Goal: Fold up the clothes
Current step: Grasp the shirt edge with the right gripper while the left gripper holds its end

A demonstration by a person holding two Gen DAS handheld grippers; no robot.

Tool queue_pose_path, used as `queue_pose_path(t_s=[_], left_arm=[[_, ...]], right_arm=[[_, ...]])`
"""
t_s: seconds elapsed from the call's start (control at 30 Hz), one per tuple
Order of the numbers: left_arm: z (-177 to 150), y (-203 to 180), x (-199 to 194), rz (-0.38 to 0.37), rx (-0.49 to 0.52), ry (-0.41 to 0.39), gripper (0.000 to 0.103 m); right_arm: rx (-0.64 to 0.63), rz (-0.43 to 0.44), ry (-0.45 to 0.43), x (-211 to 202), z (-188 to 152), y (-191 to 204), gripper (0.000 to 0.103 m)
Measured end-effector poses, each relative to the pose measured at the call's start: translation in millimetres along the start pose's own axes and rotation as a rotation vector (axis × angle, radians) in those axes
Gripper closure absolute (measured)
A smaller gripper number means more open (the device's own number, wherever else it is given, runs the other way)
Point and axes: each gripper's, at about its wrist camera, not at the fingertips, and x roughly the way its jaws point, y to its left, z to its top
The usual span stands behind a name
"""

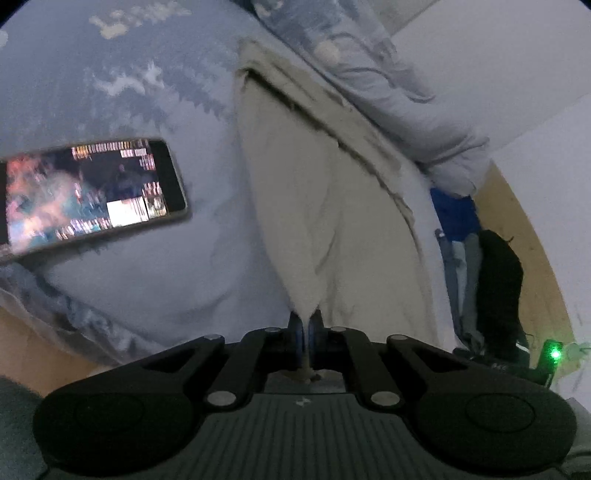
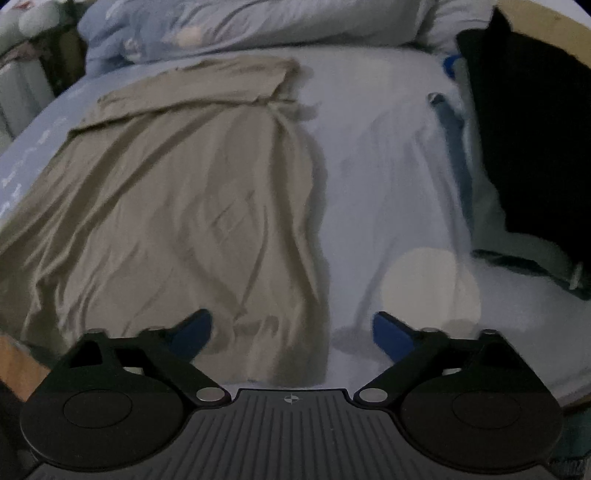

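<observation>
Blue fingers (image 1: 312, 332) of the left gripper (image 1: 306, 334) are pinched tight on a bit of the tan cloth (image 1: 306, 206). Only the tips of them show past the black arms. From that pinch the soft cloth gets wider and runs away over the pale blue bed sheet (image 1: 155, 266). Its far edge looks rough and rolled.

Over on the other side, the right gripper (image 2: 291, 332) has its blue fingers (image 2: 388, 334) far apart, with nothing held. Both sit just above the near end of the same tan cloth, which lies spread out and full of long wrinkles. One finger is over the cloth and the other is over bare sheet.

A phone (image 1: 92, 195) with a lit screen lies flat on the sheet, left of the cloth; its picture is too blurry to read. Near the right gripper there is a pale round patch (image 2: 428, 288) that is hard to make out. Farther back, a dark thing (image 2: 535, 140) sits at the bed's edge, cut off by the frame. Blue puffy bedding (image 2: 258, 26) is bunched at the far end.
</observation>
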Motion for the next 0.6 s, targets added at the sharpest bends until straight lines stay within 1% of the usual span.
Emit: queue_pose_path(t_s=[0.13, 0.17, 0.2, 0.27, 0.4, 0.43, 0.47, 0.5, 0.53, 0.57, 0.6], left_arm=[[2.7, -6.3, -8.1, 0.013, 0.002, -0.012, 0.095], [3.1, -7.7, -6.3, 0.017, 0.001, -0.012, 0.095], [3.6, -9.1, -4.6, 0.021, -0.001, -0.011, 0.095], [3.9, -11.1, 1.2, 0.028, -0.003, 0.0, 0.095], [4.1, -14.6, 13.7, 0.046, 0.007, 0.029, 0.095], [4.6, -15.3, 16.3, 0.047, 0.008, 0.037, 0.095], [4.9, -14.7, 16.4, 0.048, 0.006, 0.04, 0.095], [5.4, -14.0, 15.1, 0.047, 0.002, 0.041, 0.095], [5.9, -13.3, 13.7, 0.046, -0.002, 0.042, 0.095], [6.7, -13.9, 10.3, 0.045, -0.005, 0.037, 0.095], [7.6, -14.5, 6.8, 0.044, -0.009, 0.031, 0.095]], right_arm=[[-0.024, -0.011, 0.019, 19.1, -6.5, 2.1, 0.017], [-0.017, -0.009, 0.029, 25.3, -8.5, 0.5, 0.023], [-0.005, -0.004, 0.041, 32.1, -10.4, -1.5, 0.026], [0.016, -0.004, 0.063, 45.4, -14.3, -4.5, 0.041], [-0.007, -0.023, 0.059, 55.5, -17.9, 0.3, 0.041], [-0.023, -0.018, 0.056, 54.6, -18.7, 1.2, 0.045], [-0.043, -0.006, 0.052, 53.2, -20.5, 1.8, 0.055], [-0.057, 0.008, 0.052, 50.7, -22.2, 2.0, 0.061], [-0.065, 0.022, 0.054, 47.7, -23.6, 1.9, 0.084], [-0.06, 0.04, 0.057, 44.3, -24.6, 1.0, 0.097], [-0.053, 0.054, 0.056, 39.1, -25.4, 0.3, 0.097]])
